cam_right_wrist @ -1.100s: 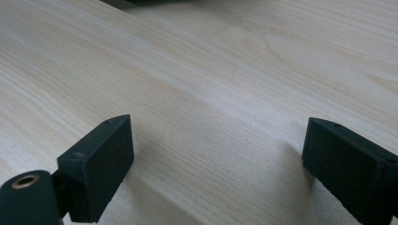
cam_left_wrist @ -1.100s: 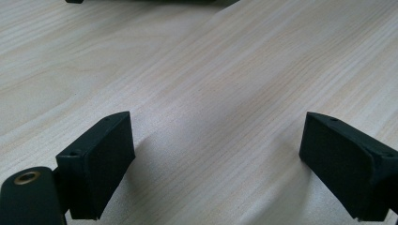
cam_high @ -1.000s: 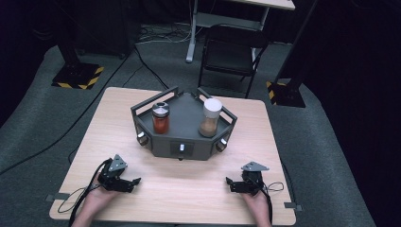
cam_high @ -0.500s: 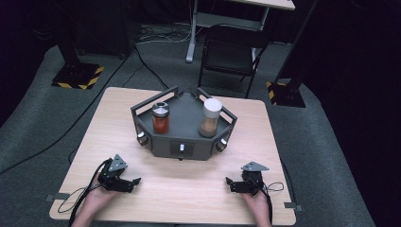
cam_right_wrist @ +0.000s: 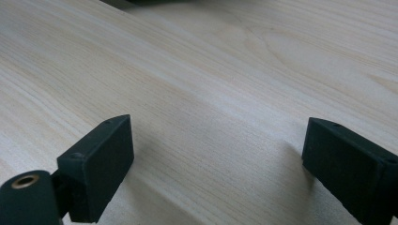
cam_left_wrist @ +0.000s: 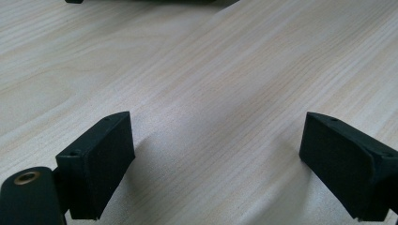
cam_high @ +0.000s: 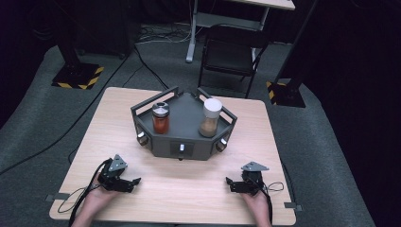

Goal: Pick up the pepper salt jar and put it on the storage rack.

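Note:
A dark grey six-sided stand point(cam_high: 189, 142) sits at the middle of the wooden table point(cam_high: 118, 123). On it stand a jar of red spice with a silver lid point(cam_high: 160, 118) and a taller jar of tan powder with a white lid point(cam_high: 210, 117). My left gripper point(cam_high: 134, 182) rests on the table near the front left, open, with bare wood between its jaws point(cam_left_wrist: 216, 154). My right gripper point(cam_high: 229, 181) rests near the front right, also open over bare wood point(cam_right_wrist: 216, 154). Both are well short of the stand.
Knobs point(cam_high: 181, 149) stick out of the stand's front faces. Behind the table stand a black chair point(cam_high: 231, 52) and two stand bases with yellow-black tape point(cam_high: 78, 75). Cables point(cam_high: 71, 208) trail off the table's front edge by each hand.

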A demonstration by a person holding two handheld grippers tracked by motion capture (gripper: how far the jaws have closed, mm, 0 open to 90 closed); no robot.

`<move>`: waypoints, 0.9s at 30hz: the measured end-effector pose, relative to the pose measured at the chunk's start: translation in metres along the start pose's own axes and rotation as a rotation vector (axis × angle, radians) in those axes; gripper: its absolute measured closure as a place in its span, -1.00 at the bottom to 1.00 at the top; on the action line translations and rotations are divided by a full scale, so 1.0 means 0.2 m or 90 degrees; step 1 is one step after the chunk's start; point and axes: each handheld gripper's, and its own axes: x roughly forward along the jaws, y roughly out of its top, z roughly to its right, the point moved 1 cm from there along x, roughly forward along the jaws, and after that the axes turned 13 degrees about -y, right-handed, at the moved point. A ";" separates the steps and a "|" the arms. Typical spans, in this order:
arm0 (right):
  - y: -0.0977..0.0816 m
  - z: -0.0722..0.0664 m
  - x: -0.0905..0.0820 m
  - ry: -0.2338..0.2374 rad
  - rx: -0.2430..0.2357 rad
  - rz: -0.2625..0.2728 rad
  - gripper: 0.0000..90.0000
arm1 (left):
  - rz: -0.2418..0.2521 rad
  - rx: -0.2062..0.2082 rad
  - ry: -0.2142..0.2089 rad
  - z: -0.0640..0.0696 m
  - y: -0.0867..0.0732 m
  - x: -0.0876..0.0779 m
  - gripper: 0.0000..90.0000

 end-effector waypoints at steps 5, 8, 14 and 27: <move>0.00 -0.01 0.00 -0.003 0.000 0.000 -0.81 | 0.000 0.000 0.000 0.00 0.00 0.00 -0.78; 0.00 0.00 0.00 0.000 0.001 0.000 -0.81 | 0.000 0.000 0.000 0.00 0.00 0.00 -0.78; 0.00 0.00 0.00 -0.002 0.004 -0.001 -0.81 | 0.000 0.000 0.000 0.00 0.00 0.00 -0.78; 0.00 0.00 0.00 -0.001 0.001 -0.002 -0.84 | 0.000 0.000 0.000 0.00 0.00 0.00 -0.78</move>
